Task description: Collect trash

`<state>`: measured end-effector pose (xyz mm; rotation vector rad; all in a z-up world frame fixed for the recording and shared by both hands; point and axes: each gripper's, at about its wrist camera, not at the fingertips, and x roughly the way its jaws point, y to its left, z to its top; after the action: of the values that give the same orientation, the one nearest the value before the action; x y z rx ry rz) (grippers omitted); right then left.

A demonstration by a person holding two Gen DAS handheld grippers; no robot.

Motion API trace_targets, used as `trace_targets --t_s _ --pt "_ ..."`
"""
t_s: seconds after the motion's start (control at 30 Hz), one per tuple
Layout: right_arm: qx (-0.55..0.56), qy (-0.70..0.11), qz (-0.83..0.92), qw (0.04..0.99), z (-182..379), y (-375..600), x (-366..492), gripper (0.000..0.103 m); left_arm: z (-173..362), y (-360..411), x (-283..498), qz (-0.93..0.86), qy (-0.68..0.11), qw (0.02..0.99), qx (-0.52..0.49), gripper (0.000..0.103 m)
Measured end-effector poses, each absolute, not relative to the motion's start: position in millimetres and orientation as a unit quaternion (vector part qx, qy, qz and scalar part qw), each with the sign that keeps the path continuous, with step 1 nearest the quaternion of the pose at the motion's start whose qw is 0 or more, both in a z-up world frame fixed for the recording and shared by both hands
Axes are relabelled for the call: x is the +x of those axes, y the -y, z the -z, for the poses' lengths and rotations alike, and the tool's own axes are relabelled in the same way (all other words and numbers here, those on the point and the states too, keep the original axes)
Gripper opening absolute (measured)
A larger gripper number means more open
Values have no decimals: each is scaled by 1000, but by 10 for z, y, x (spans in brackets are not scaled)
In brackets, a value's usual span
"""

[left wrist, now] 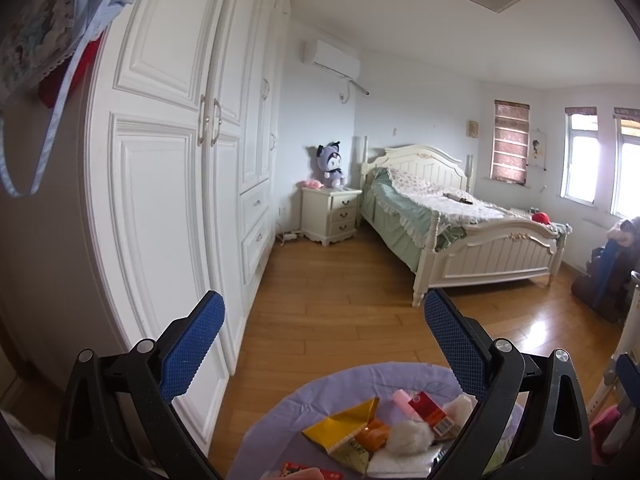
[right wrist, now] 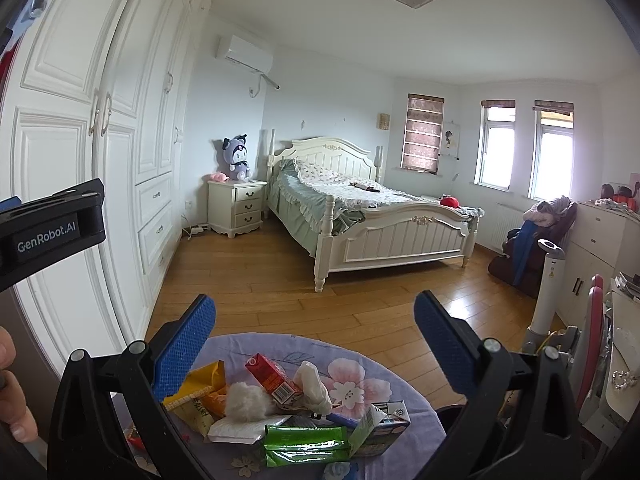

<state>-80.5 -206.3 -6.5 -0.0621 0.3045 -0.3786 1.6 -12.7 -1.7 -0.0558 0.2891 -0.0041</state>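
A round table with a lilac floral cloth (right wrist: 360,364) holds a pile of trash: a yellow snack bag (right wrist: 200,390), a red carton (right wrist: 272,378), a white fluffy ball (right wrist: 246,400), crumpled tissue (right wrist: 312,386), a green wrapper (right wrist: 304,438) and a small milk carton (right wrist: 380,426). My right gripper (right wrist: 314,326) is open and empty above the pile. My left gripper (left wrist: 324,326) is open and empty above the same table (left wrist: 280,404), where the yellow bag (left wrist: 344,426), the red carton (left wrist: 432,410) and the fluffy ball (left wrist: 410,436) show. The left gripper's body (right wrist: 52,224) shows at the right wrist view's left edge.
A white wardrobe (right wrist: 80,152) runs along the left. A bed (right wrist: 380,224) and a nightstand (right wrist: 236,208) with a plush toy (right wrist: 236,158) stand at the far wall. A white dresser (right wrist: 600,248), a chair with clothes (right wrist: 536,236) and a standing fan (right wrist: 548,280) are at the right. Wood floor (right wrist: 280,280) lies between.
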Motion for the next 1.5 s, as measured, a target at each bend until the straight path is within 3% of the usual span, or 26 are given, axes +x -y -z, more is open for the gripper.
trace_targets --t_s 1.5 --pt "-27 -151 194 969 85 2099 -827 99 18 103 3 2 -141 990 -31 98"
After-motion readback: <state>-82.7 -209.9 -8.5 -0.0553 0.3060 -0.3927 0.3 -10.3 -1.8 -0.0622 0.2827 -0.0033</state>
